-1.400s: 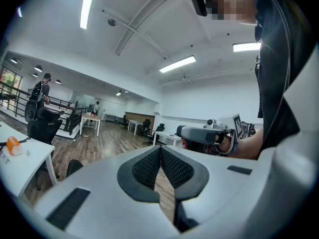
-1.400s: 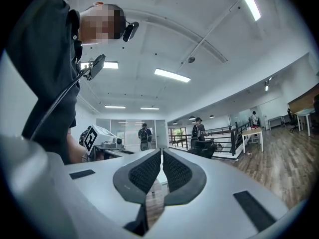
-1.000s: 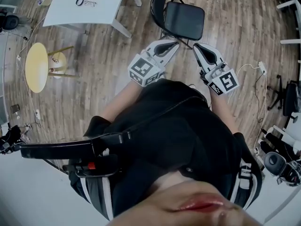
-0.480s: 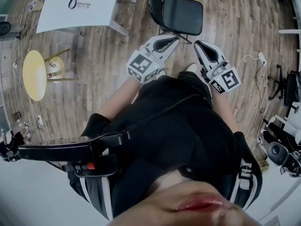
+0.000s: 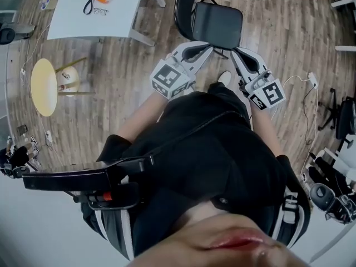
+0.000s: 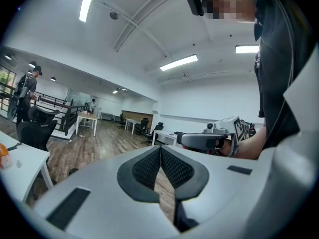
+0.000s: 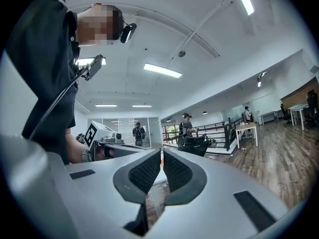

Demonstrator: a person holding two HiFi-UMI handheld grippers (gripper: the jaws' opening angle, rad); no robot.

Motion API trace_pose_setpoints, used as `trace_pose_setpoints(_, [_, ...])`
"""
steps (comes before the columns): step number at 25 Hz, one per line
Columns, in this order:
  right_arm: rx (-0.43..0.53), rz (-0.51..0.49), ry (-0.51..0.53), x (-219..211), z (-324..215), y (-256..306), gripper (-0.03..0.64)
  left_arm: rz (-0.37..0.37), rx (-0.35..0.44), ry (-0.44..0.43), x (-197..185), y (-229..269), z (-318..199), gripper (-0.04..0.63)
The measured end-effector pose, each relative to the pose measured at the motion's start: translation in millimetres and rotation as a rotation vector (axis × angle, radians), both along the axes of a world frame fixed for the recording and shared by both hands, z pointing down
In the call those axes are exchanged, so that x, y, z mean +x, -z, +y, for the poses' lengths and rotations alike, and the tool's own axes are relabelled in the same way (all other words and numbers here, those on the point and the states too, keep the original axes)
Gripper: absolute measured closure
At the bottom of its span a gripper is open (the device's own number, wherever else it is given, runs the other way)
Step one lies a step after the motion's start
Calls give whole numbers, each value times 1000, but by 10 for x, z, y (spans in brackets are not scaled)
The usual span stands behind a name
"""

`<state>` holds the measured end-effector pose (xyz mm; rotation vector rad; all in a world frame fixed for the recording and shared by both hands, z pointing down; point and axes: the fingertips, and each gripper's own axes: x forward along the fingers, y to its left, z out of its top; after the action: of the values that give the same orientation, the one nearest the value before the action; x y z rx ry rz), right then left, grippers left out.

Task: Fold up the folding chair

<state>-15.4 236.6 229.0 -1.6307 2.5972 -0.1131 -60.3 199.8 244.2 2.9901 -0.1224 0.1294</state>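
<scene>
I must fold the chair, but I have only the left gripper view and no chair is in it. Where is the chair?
Observer: In the head view the black chair stands unfolded on the wood floor, right ahead of both grippers.
Operator: Does a gripper hold it?
Observer: No. The left gripper and the right gripper only point toward the seat's front edge.
Operator: Is the right one open?
Observer: No, its jaws are shut together with nothing between them.

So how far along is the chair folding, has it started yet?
Nothing looks done: the folding chair stands open, seat flat. The left gripper and right gripper are both shut and empty, pointed toward the chair's front. Taking hold of it and folding it are all left.
</scene>
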Motion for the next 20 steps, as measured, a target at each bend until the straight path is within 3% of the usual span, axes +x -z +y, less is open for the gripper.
trace_pose_setpoints(12, [21,8,89,952,-297,54,607,-20,22,51,1071,84,-189,591])
trace_pose_setpoints(20, [20,-6,122,1401,-434,12,607,-43,22,95,1473,77,-285,591])
